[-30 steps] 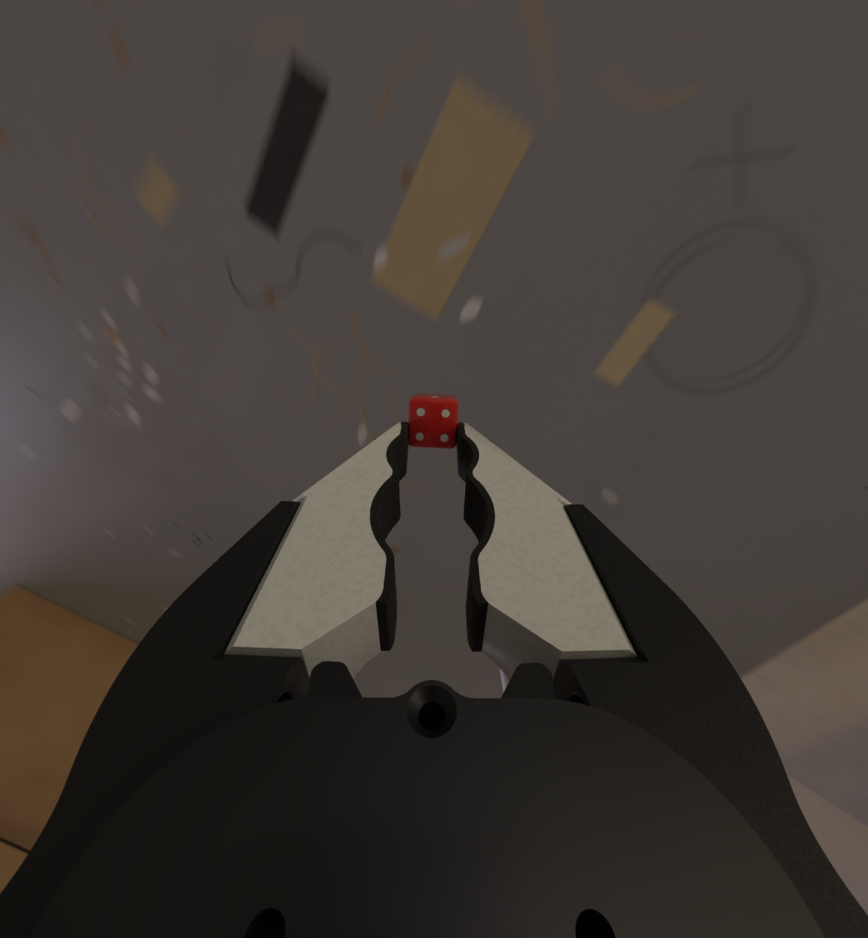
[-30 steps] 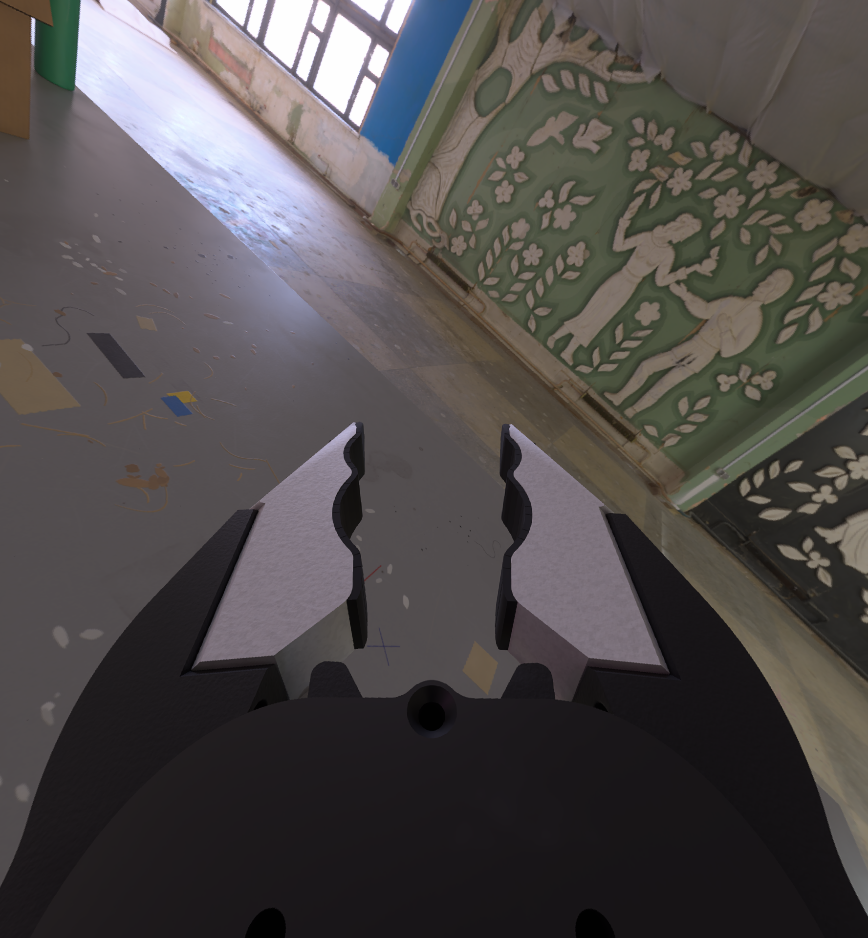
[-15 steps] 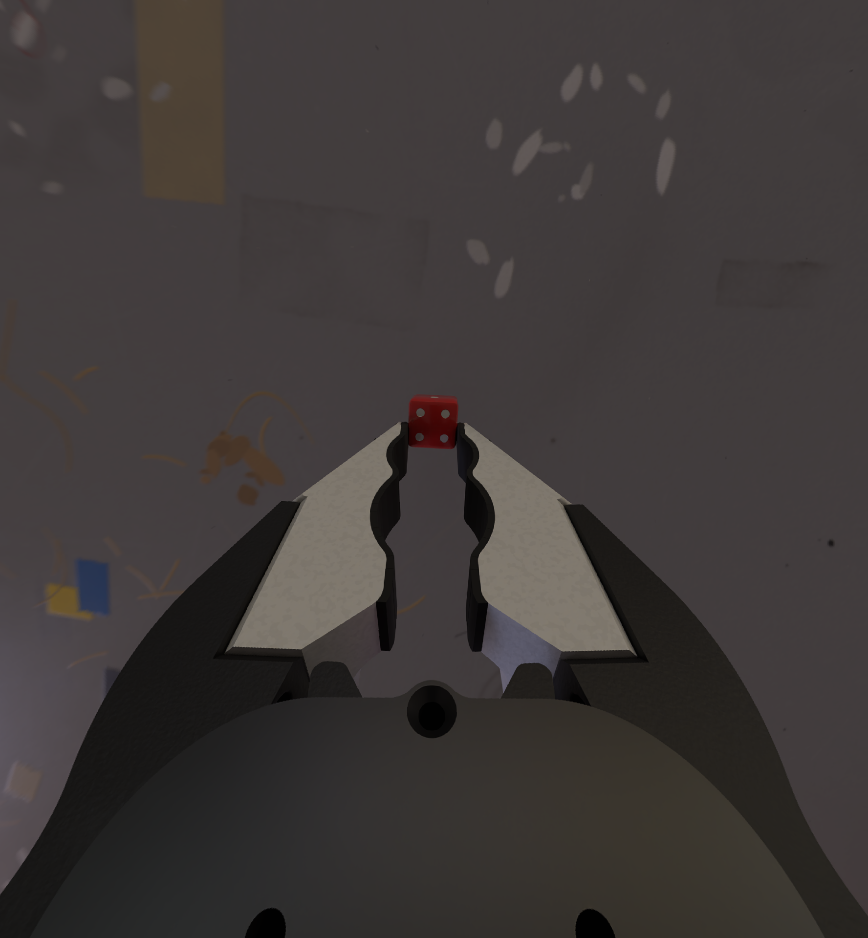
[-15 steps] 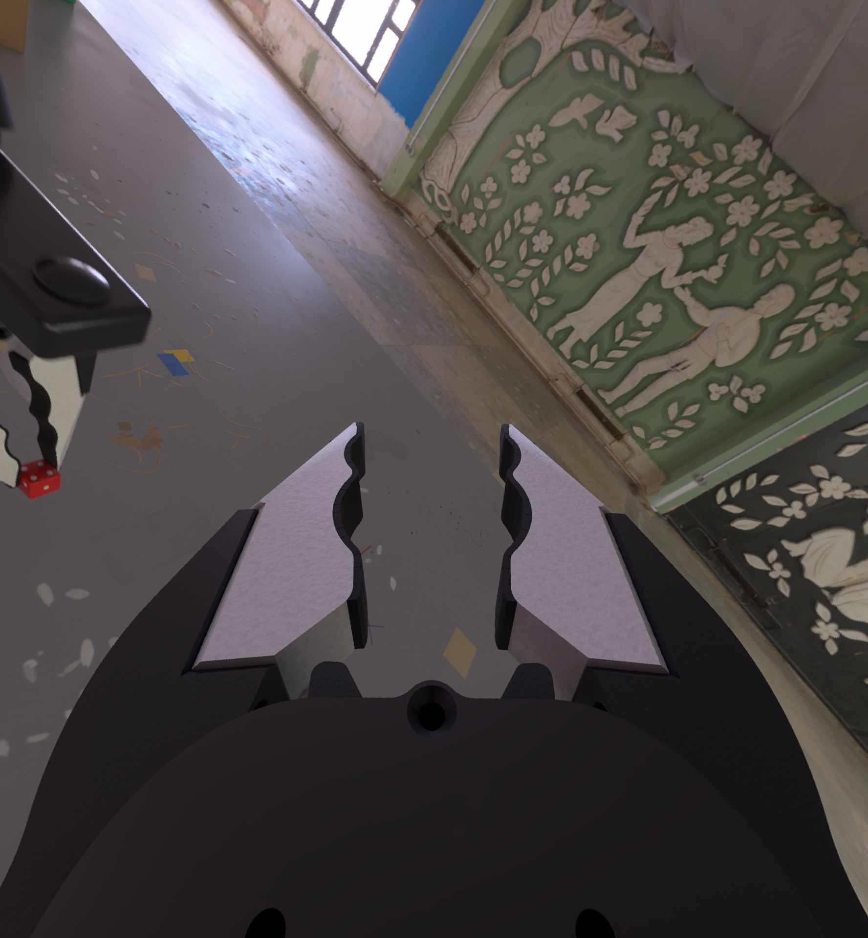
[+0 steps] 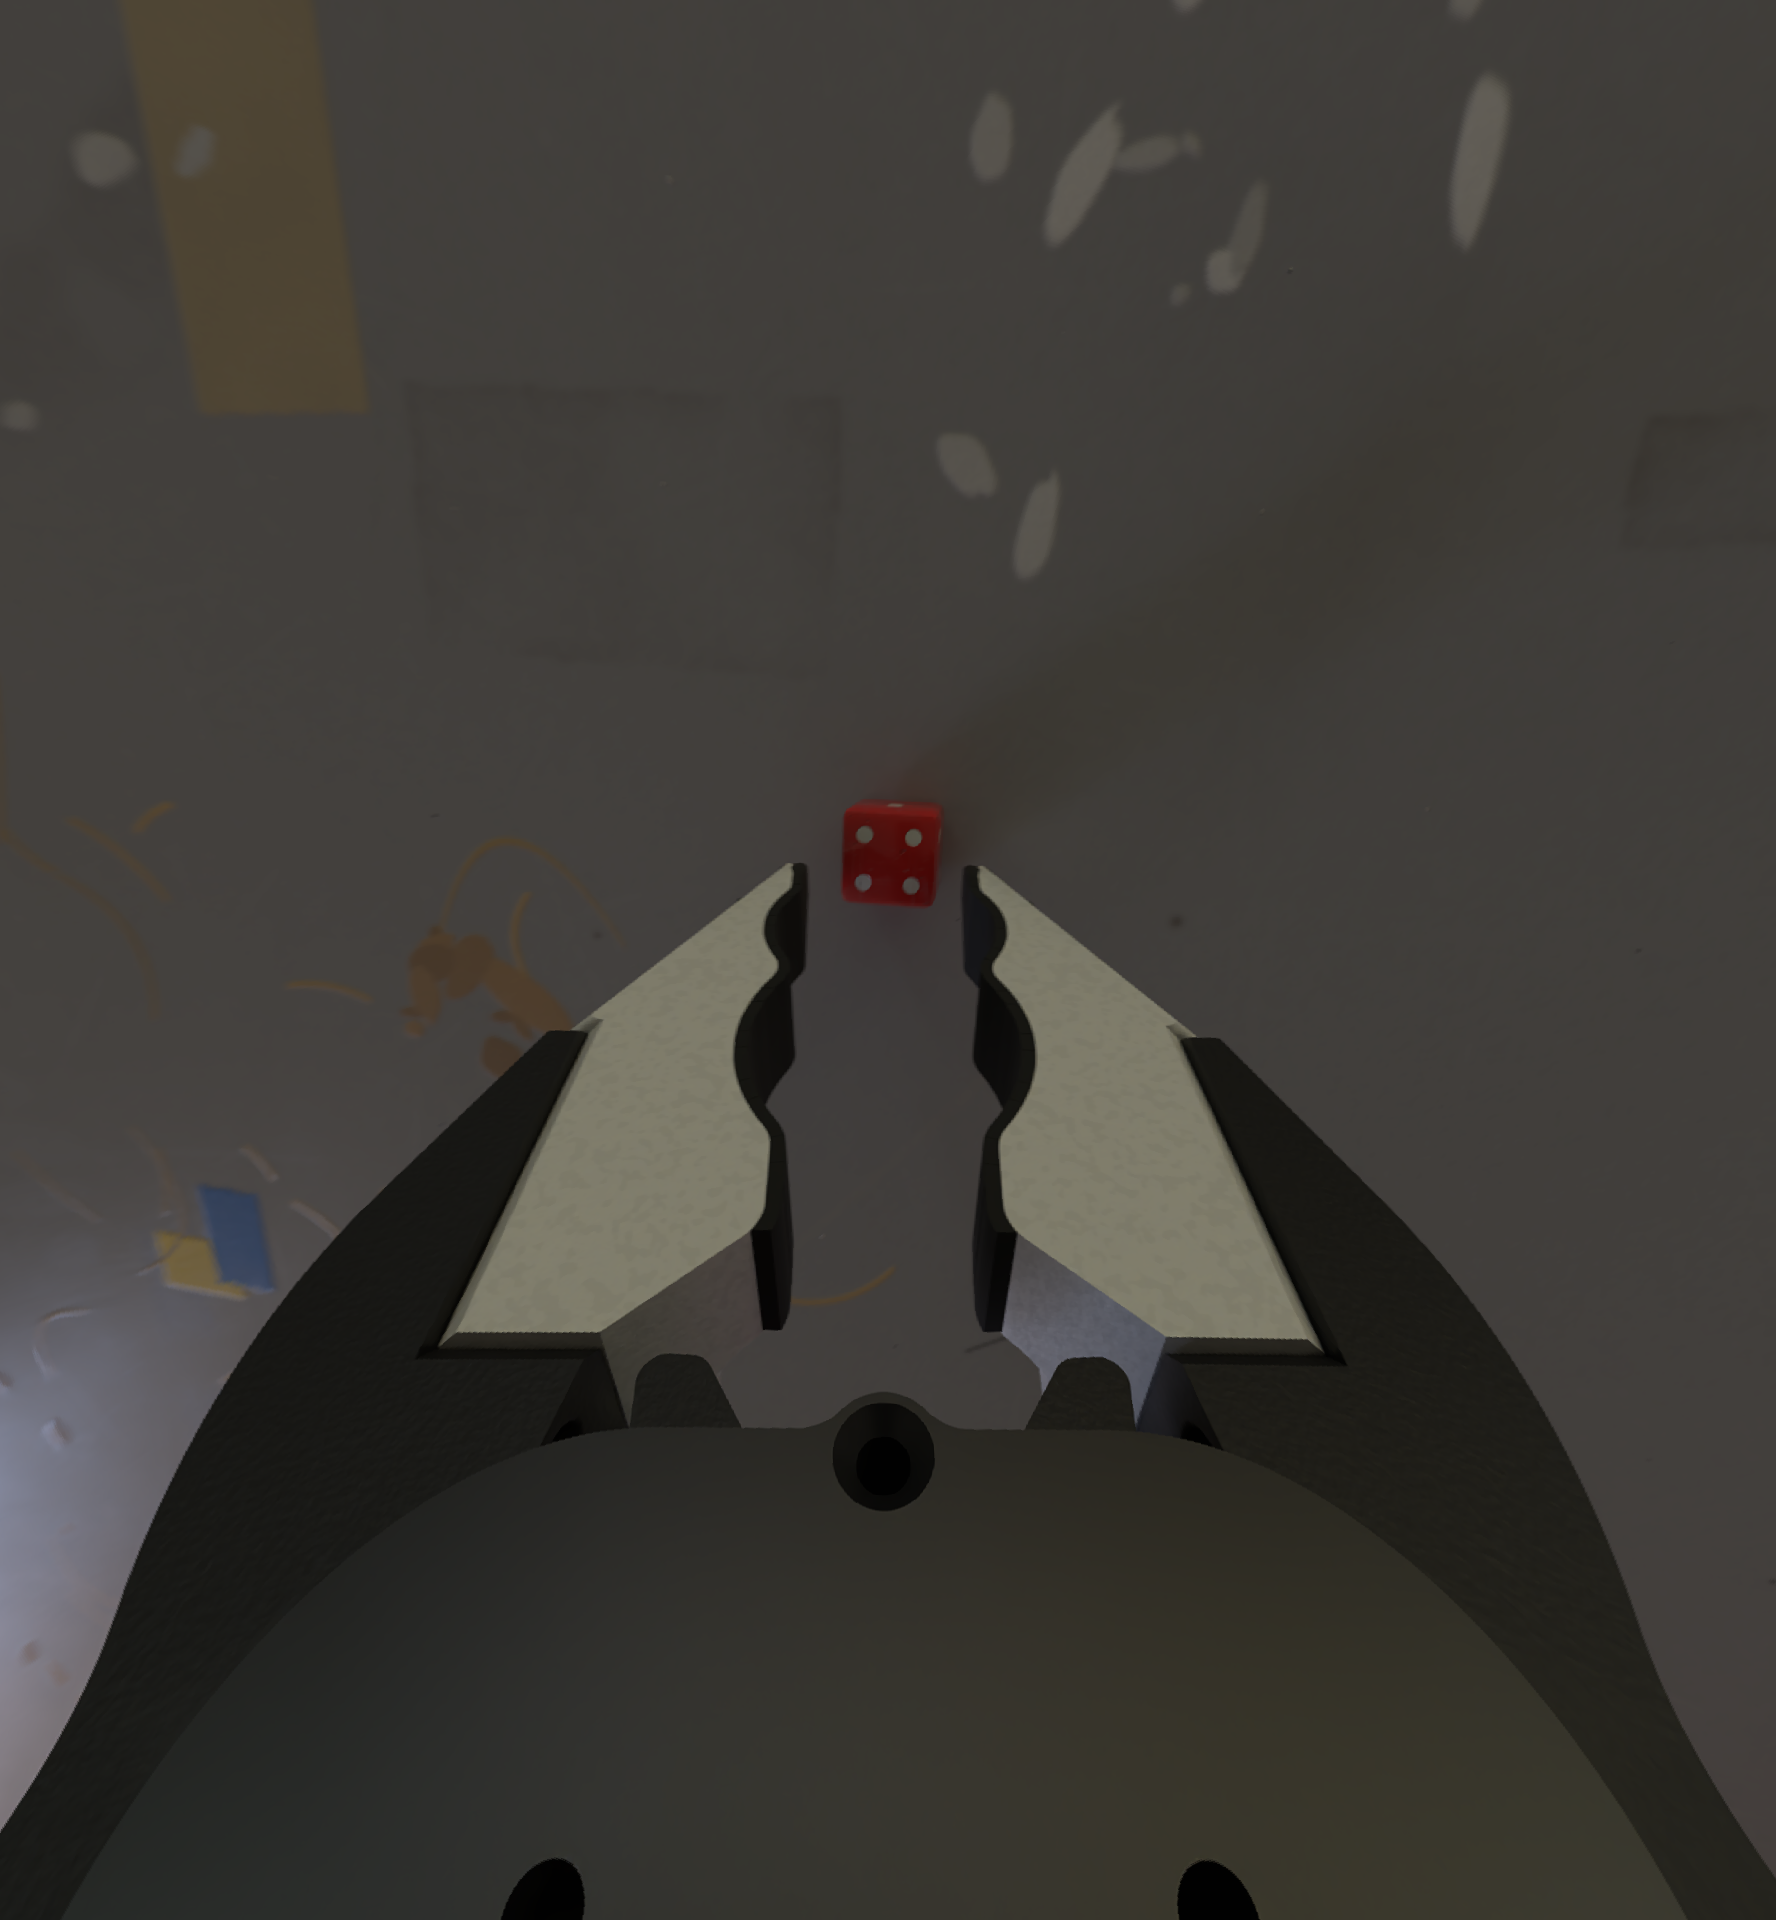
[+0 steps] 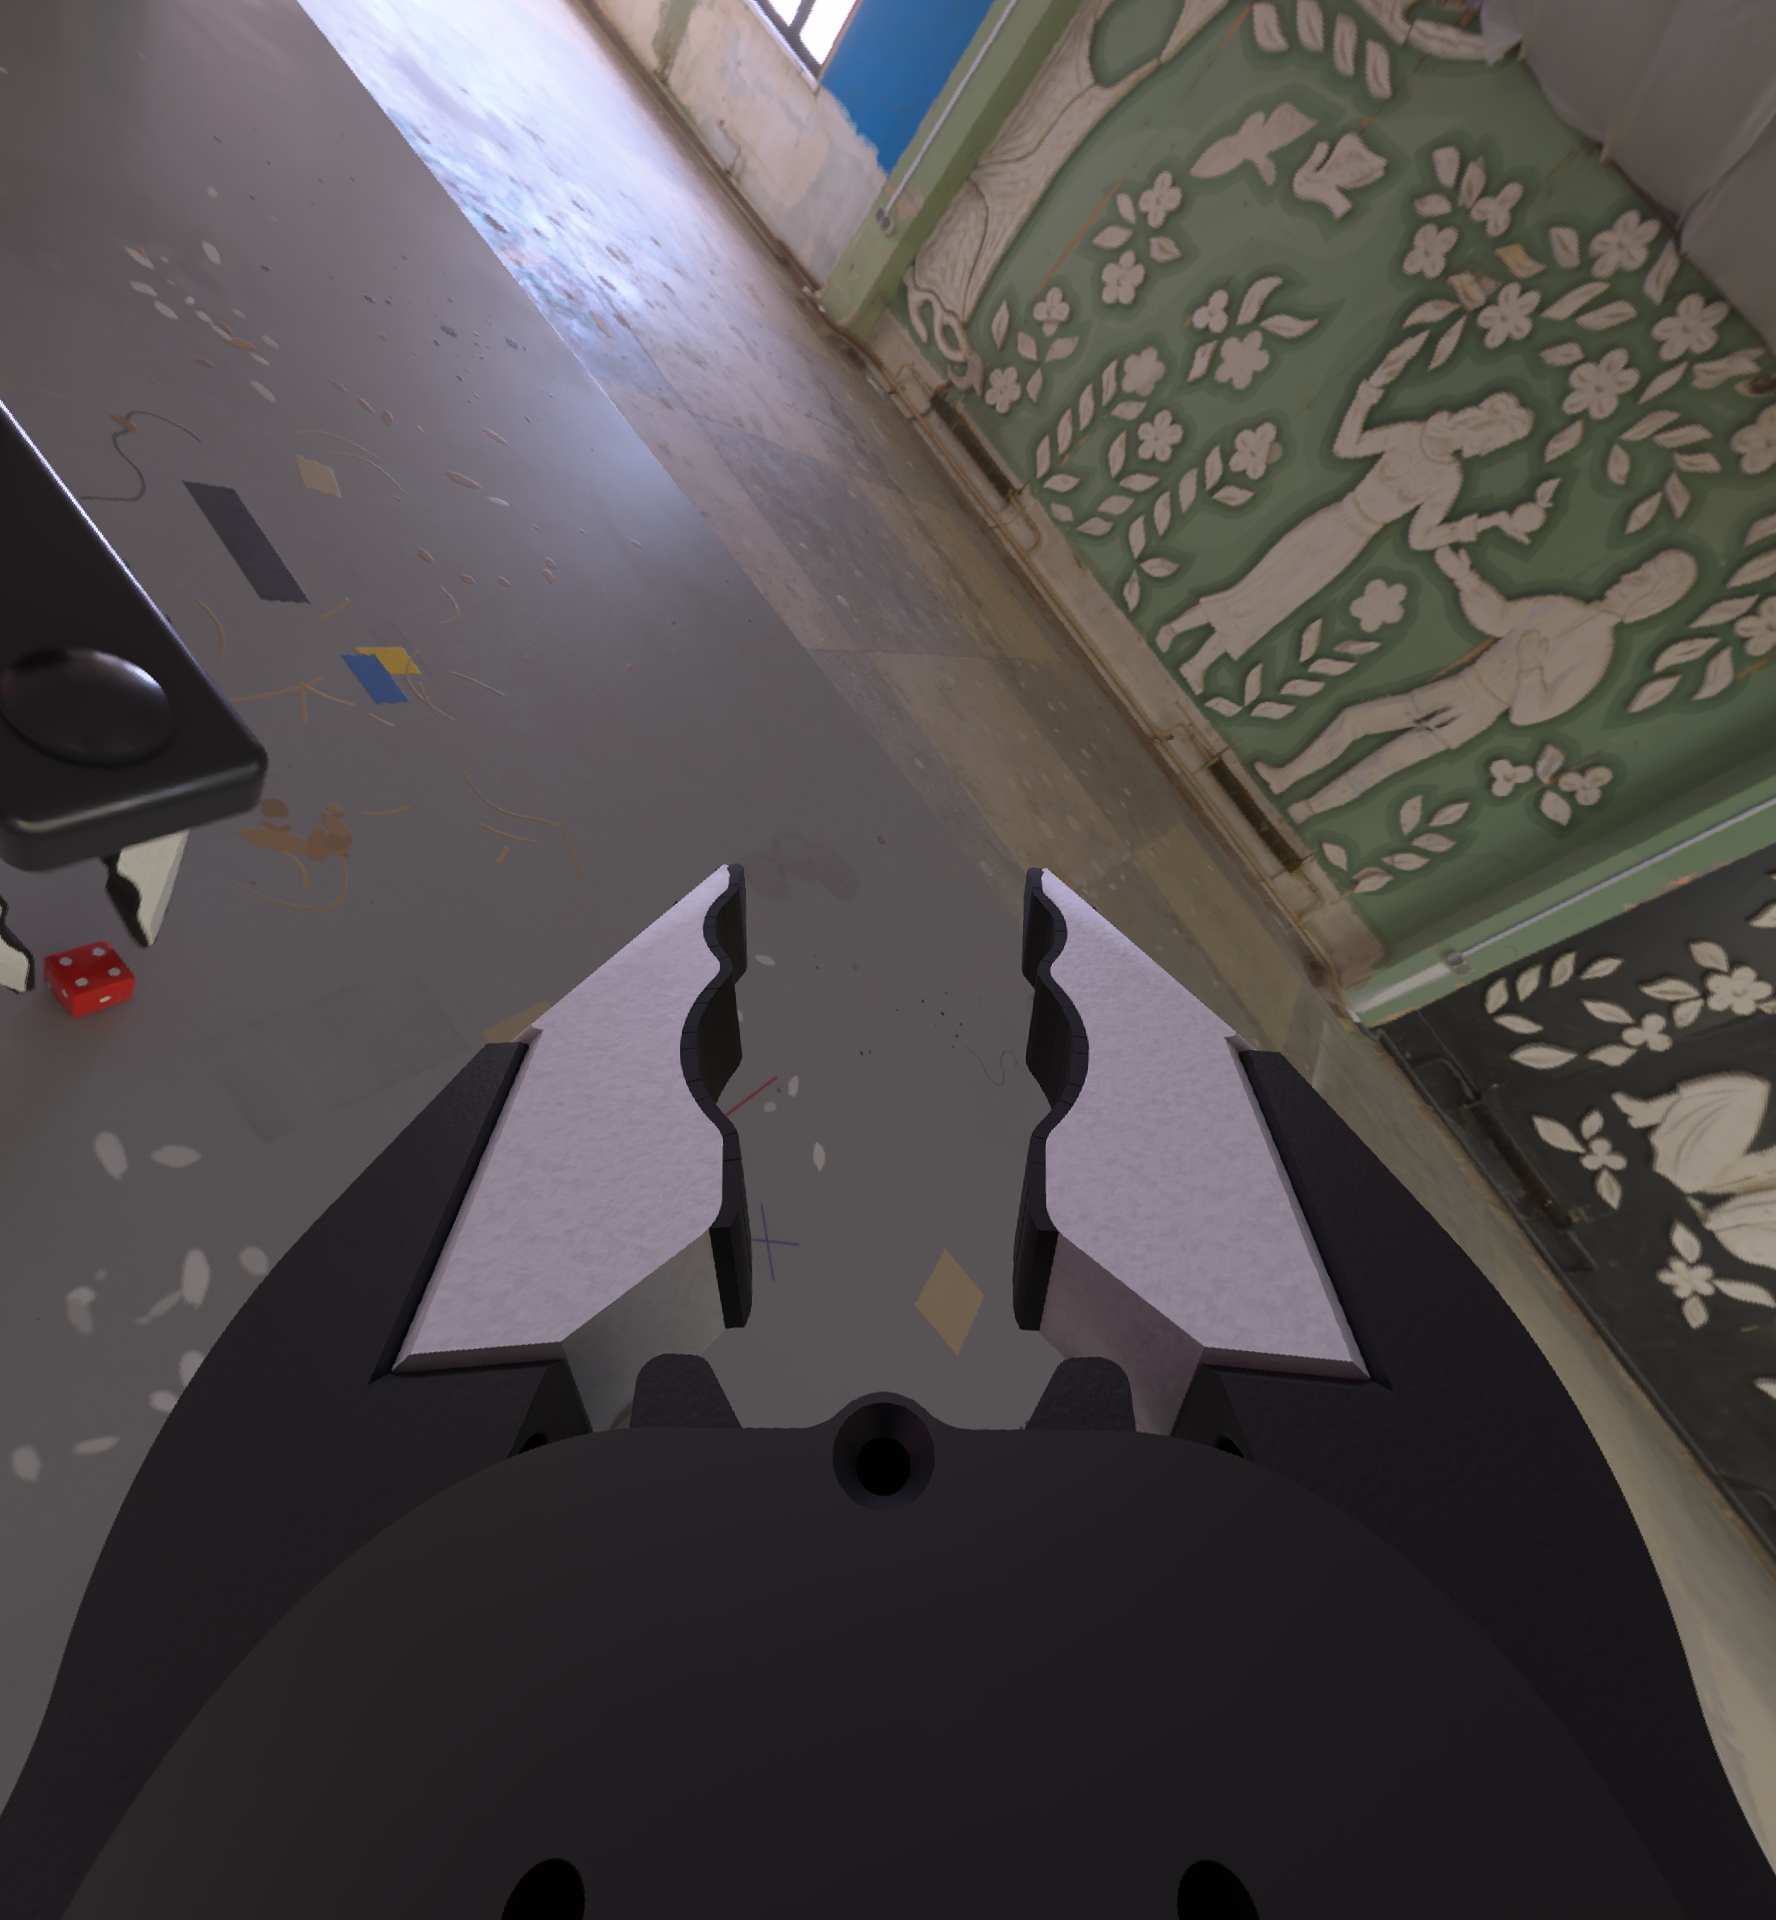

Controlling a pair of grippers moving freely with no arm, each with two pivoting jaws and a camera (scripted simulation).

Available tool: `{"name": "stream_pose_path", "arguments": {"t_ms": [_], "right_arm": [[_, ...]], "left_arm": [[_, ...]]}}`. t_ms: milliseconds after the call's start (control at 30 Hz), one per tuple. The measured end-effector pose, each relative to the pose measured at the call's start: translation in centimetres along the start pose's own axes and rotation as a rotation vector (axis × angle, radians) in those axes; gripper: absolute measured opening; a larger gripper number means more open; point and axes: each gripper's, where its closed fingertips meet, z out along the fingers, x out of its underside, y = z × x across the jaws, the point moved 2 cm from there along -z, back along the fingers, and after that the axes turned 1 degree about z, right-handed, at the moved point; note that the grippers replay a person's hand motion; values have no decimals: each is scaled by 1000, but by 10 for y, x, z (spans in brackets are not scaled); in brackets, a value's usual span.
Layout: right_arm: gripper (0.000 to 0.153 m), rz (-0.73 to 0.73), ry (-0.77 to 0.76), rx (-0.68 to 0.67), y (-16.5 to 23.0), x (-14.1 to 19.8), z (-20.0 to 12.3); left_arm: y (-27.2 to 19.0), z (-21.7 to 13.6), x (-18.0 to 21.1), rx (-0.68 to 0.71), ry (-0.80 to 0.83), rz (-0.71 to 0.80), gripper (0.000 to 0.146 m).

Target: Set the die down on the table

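A small red die (image 5: 890,869) with white pips lies on the grey table (image 5: 1279,727), just beyond my left gripper's fingertips. My left gripper (image 5: 884,883) is open, its jaws spread apart with a gap on each side of the die. The right wrist view shows the same die (image 6: 87,978) resting on the table at the far left, under the open left gripper (image 6: 84,940). My right gripper (image 6: 884,883) is open and empty, well to the right of the die and above the table.
The grey table top carries flat marks only: a yellow strip (image 5: 250,208), a blue and yellow patch (image 5: 219,1242), a dark strip (image 6: 245,540) and pale flecks. A green wall with white relief figures (image 6: 1435,499) runs along the right beyond the table's edge.
My left gripper opened and let go of the die, which now rests on the table between the spread fingertips. The right gripper stayed open and shifted only slightly.
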Motion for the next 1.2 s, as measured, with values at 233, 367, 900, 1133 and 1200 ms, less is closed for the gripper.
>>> {"name": "stream_pose_path", "arguments": {"t_ms": [233, 367, 900, 1133, 1200], "right_arm": [[53, 0, -33, 20, -3, -5, -5], [53, -9, -45, 25, -3, -5, -4], [54, -29, 153, -11, 0, 43, 31], [54, -56, 199, -65, 12, 56, 47], [54, -63, 204, -81, 16, 57, 49]], "left_arm": [[64, -106, 23, -282, -183, -76, 40], [117, -183, 83, -479, -388, -197, 49], [180, -99, 231, -15, -26, 99, 34], [169, -63, 237, 132, 100, 304, 37], [170, -56, 237, 122, 118, 355, 42]]}}
